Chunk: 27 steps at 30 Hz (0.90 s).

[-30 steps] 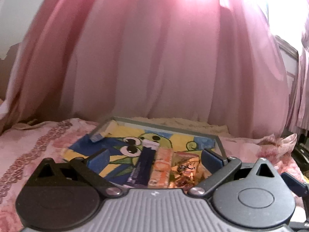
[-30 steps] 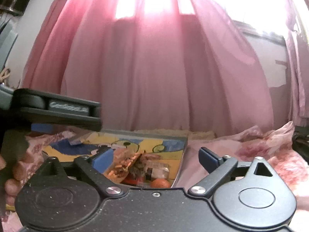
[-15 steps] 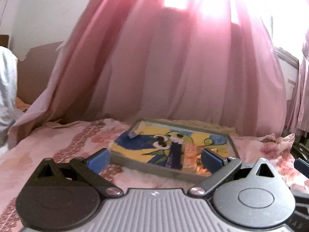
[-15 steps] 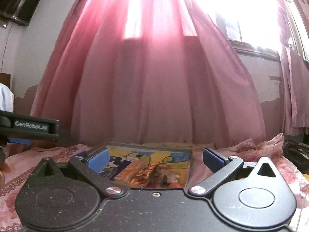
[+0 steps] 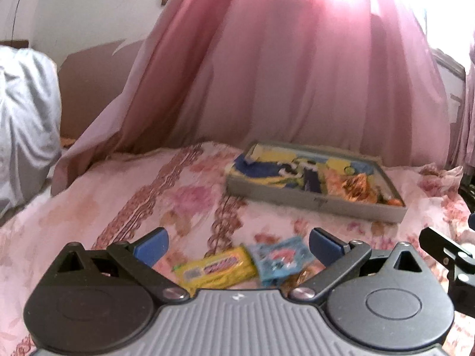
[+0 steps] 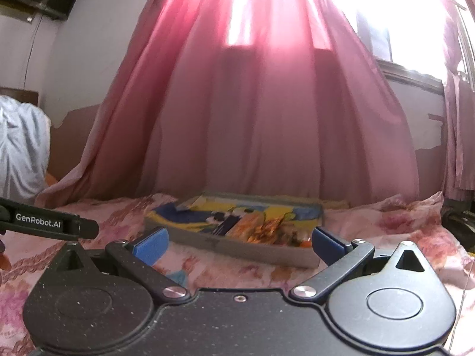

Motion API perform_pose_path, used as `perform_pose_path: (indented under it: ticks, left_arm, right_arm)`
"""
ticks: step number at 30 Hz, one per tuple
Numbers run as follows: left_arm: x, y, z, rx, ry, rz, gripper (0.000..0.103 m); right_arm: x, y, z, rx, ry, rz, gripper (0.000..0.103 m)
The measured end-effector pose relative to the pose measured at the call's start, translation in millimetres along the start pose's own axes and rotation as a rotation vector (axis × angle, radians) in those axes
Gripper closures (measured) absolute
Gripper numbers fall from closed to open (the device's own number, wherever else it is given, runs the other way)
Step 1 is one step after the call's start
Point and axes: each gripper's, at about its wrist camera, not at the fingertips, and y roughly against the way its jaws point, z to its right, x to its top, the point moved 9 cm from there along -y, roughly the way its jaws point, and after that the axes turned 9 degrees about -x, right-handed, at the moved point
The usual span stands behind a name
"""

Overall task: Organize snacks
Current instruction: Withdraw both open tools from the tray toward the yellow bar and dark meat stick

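A grey tray (image 5: 297,197) with a cartoon lining sits on the bed and holds a dark blue bar (image 5: 311,179) and orange wrappers (image 5: 353,185). It also shows in the right wrist view (image 6: 237,247). A yellow snack pack (image 5: 216,270) and a light blue snack pack (image 5: 279,258) lie on the bedsheet between my left gripper's (image 5: 237,244) open fingers. My right gripper (image 6: 239,243) is open and empty, in front of the tray.
The pink floral bedsheet (image 5: 133,207) covers the bed. A pink curtain (image 5: 282,74) hangs behind the tray. A white cloth bundle (image 5: 23,124) lies at the far left. The left gripper's body (image 6: 44,225) shows at the left of the right wrist view.
Both grippers have pulled back from the tray. The tray now looks farther away. Two loose snack packs have come into the left wrist view.
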Motion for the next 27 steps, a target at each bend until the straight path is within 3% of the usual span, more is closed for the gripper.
perform_pose_path:
  ticks: [15,27]
  left_arm:
    - [-57,-13,-61,0.04,-0.028,-0.107,0.001]
    - [-78,-32,-74,0.01,-0.085,-0.171,0.001]
  right_arm:
    - [-71,-4,-67,0.145,0.071,-0.233,0.001]
    - [-108,-30,-87,0.183,0.063,-0.395,0.001]
